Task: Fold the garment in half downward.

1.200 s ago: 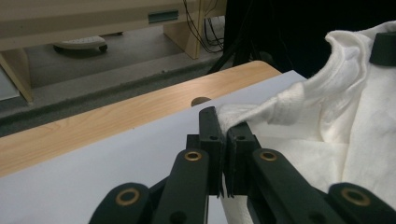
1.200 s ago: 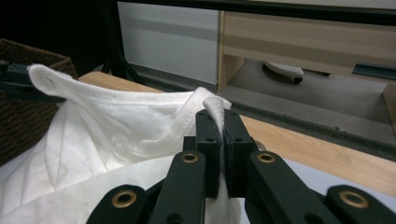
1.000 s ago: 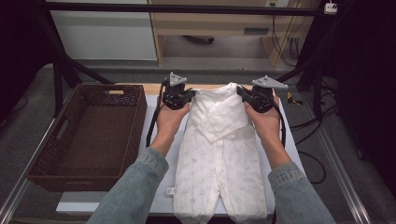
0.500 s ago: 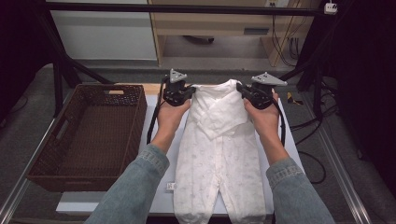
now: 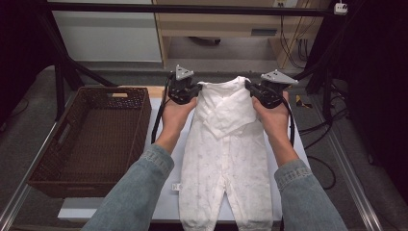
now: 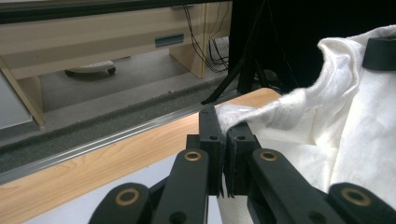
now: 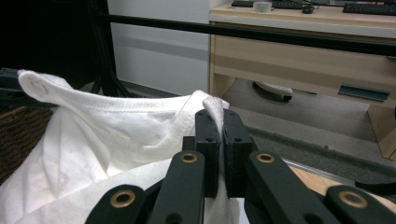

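the table [image 5: 161,204] had a basket [image 5: 91,137] on its left. the romper [image 5: 226,159] lay flat down the middle, legs toward me. my left gripper [image 5: 192,90] was clamped on its left shoulder, my right gripper [image 5: 255,91] on its right shoulder, lifting the top.

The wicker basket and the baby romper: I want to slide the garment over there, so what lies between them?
In the high view, the person's left forearm crosses that gap above bare table; nothing else lies between basket and romper.
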### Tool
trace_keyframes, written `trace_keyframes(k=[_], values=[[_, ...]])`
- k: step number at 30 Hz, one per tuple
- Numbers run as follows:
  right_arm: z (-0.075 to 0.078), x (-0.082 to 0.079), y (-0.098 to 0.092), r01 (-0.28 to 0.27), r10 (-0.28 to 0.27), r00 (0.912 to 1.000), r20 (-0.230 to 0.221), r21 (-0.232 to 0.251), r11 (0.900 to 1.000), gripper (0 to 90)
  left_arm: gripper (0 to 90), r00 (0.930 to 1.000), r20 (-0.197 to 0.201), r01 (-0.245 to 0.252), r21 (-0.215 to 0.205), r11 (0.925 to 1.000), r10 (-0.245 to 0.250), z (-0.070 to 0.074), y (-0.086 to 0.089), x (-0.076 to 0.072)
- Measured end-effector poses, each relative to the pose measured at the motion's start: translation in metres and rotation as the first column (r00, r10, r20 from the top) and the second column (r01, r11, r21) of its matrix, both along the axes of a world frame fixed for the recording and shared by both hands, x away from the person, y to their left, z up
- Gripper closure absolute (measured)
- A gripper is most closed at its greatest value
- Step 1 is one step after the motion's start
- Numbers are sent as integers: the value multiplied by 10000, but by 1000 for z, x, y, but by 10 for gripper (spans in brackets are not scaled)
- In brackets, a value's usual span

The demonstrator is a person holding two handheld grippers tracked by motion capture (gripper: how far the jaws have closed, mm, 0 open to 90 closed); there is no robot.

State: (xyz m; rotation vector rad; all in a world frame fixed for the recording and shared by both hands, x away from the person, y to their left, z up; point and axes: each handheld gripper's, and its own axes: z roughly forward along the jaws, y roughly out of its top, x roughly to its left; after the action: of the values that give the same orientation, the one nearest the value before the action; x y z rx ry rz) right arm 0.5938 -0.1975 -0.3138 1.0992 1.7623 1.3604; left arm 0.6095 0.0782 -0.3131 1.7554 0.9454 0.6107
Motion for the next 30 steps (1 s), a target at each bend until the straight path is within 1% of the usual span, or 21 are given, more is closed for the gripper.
trace_keyframes(k=[7,10,14,17,22,24,30], values=[[6,4,1,69,-69,10000,39,29,10000,880,876,10000,86,-21,6,10000,21,5,-1,5],[8,6,3,108,-107,9999,110,-107,9999,880,876,9999,140,-18,42,10000,18,7,-1,5],[8,7,3,84,-83,9999,101,-125,9999,880,876,9999,168,-23,45,10000,23,9,-2,6],[10,8,3,63,-63,9999,137,1,10000,879,876,9998,217,-32,51,10000,31,11,-3,7],[13,10,6,54,-53,9997,221,-61,10000,879,876,9997,228,-84,68,9999,83,12,-5,7],[14,11,7,85,-83,9996,270,-103,9999,879,876,9996,252,-100,43,9999,98,13,-4,8],[13,14,6,82,-83,9994,351,20,10000,878,876,9996,225,-181,36,9998,180,16,1,12]])
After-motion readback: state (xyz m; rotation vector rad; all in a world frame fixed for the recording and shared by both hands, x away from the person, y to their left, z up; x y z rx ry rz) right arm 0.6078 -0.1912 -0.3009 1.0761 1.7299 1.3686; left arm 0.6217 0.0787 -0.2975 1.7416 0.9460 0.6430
